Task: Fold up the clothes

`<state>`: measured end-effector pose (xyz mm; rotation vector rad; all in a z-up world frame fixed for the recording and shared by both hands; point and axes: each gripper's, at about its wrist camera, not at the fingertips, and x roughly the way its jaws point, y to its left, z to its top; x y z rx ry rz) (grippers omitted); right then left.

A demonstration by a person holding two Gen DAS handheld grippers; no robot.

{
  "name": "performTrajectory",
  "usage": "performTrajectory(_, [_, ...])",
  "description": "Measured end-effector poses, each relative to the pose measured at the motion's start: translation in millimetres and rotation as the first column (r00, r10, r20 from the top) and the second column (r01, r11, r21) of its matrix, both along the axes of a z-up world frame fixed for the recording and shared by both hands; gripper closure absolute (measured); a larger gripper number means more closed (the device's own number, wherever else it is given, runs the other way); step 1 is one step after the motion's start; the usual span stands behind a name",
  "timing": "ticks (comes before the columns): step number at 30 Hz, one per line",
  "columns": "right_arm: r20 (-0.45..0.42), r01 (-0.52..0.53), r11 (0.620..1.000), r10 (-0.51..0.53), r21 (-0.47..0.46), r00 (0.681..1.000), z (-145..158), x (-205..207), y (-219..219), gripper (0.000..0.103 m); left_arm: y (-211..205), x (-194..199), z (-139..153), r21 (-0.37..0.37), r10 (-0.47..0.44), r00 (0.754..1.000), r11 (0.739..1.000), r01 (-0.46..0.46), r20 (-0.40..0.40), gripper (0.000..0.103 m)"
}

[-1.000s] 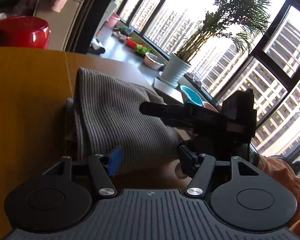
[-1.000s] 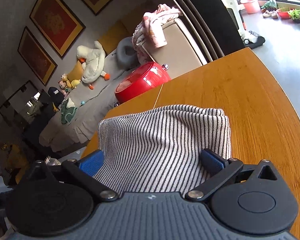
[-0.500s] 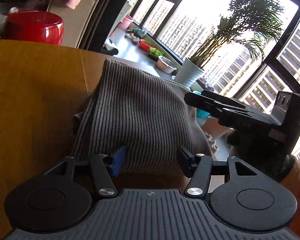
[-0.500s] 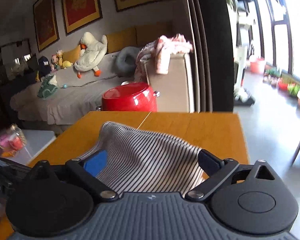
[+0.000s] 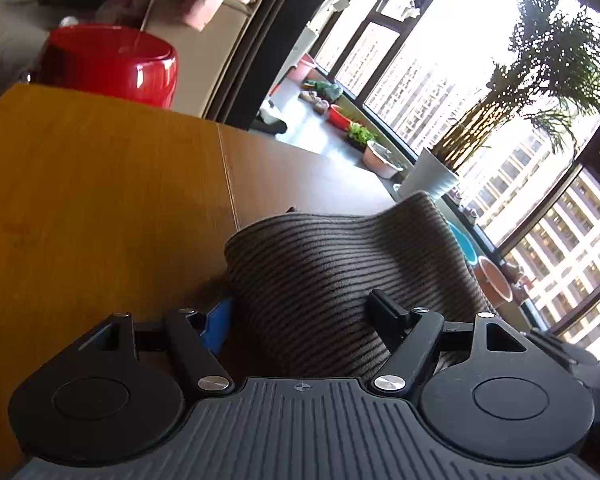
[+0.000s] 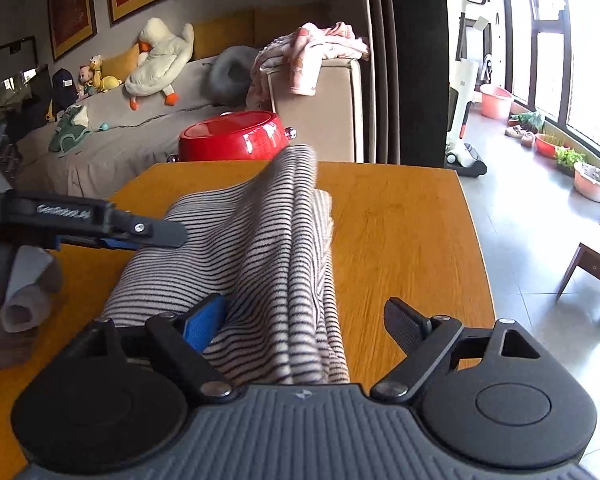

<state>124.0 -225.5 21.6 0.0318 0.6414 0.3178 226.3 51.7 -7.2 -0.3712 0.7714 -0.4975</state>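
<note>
A black-and-white striped garment (image 6: 268, 240) lies folded in a thick bundle on the wooden table (image 6: 400, 232); its upper layer rises in a ridge. In the left wrist view the garment (image 5: 340, 272) fills the space between the fingers of my left gripper (image 5: 304, 316), which stand wide apart. My right gripper (image 6: 304, 320) is also wide open, with the cloth lying between its fingers, nearer the left blue pad (image 6: 204, 322). The left gripper also shows in the right wrist view (image 6: 120, 228), at the garment's left side.
A red pot (image 6: 232, 136) stands beyond the table's far edge, with a sofa (image 6: 140, 136) and soft toys behind. The table's right edge (image 6: 476, 240) drops to a tiled floor. A potted palm (image 5: 436, 176) and bowls stand by the window.
Both grippers have swung round and the garment has been folded over onto itself. The left gripper now shows at the left of the right wrist view.
</note>
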Motion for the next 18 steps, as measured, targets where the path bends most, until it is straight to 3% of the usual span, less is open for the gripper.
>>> performTrajectory(3, [-0.012, 0.011, 1.000, -0.010, 0.030, 1.000, -3.1, -4.3, 0.0, 0.011, 1.8, -10.0, 11.6, 0.030, 0.003, 1.000, 1.000, -0.004, 0.029, 0.030])
performTrajectory(9, [-0.035, 0.051, 0.995, -0.048, 0.090, 0.998, -9.8, -3.8, -3.6, 0.007, 13.2, -43.8, 42.4, 0.047, -0.004, 0.998, 0.999, 0.001, 0.065, 0.028])
performTrajectory(14, [-0.053, 0.062, 0.989, -0.055, 0.138, 0.997, -13.8, -6.8, -2.7, 0.007, -0.8, -55.4, 30.2, 0.102, -0.065, 0.997, 0.993, 0.062, 0.030, 0.037])
performTrajectory(18, [-0.018, 0.014, 0.998, -0.013, 0.068, 1.000, -3.8, -13.7, 3.4, 0.011, -8.6, -56.0, 20.7, 0.109, -0.079, 0.996, 0.991, 0.075, 0.030, 0.040])
